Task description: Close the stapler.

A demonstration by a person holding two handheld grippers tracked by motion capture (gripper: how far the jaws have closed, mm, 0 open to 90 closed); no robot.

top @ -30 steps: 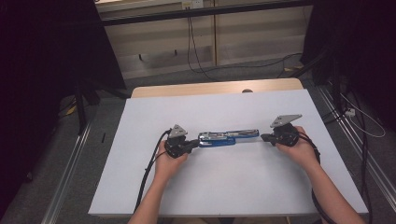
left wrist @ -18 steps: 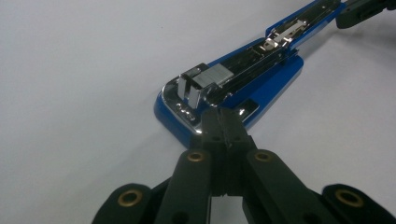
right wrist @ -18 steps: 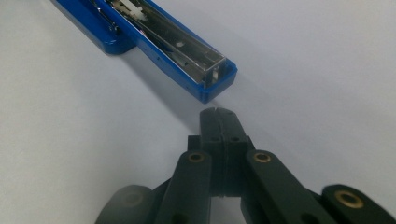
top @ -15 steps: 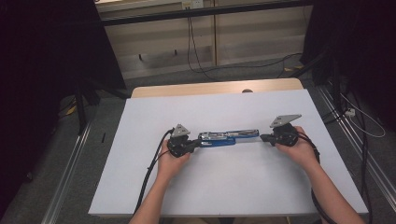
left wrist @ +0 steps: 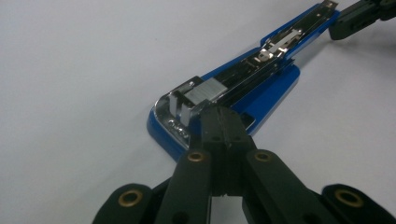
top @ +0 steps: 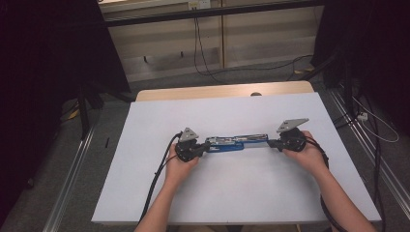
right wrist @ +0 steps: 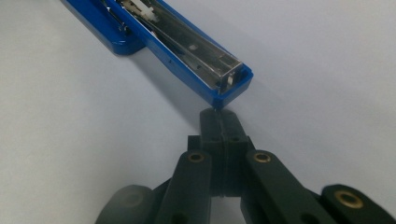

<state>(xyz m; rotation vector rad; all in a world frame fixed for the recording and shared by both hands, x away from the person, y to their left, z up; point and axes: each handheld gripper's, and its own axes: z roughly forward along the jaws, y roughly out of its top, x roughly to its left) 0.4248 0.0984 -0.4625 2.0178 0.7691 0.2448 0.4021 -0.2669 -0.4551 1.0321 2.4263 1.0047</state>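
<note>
A blue stapler (top: 237,142), folded open flat with its metal staple channel facing up, lies across the middle of the white table (top: 241,193). My left gripper (top: 205,149) is at its left end. In the left gripper view the jaws are pressed together and the left gripper (left wrist: 223,116) rests its tip on the stapler (left wrist: 261,79) base beside the metal head. My right gripper (top: 270,143) is at the other end. The right gripper (right wrist: 219,119) is shut too, its tip touching the blue end of the stapler (right wrist: 187,46) arm. Nothing sits between either pair of jaws.
A strip of wooden tabletop (top: 217,92) shows beyond the white sheet's far edge. Cables (top: 203,48) run over the floor behind the table, and metal rails (top: 72,169) flank it on both sides. Each gripper's black cable (top: 157,179) trails back along the forearm.
</note>
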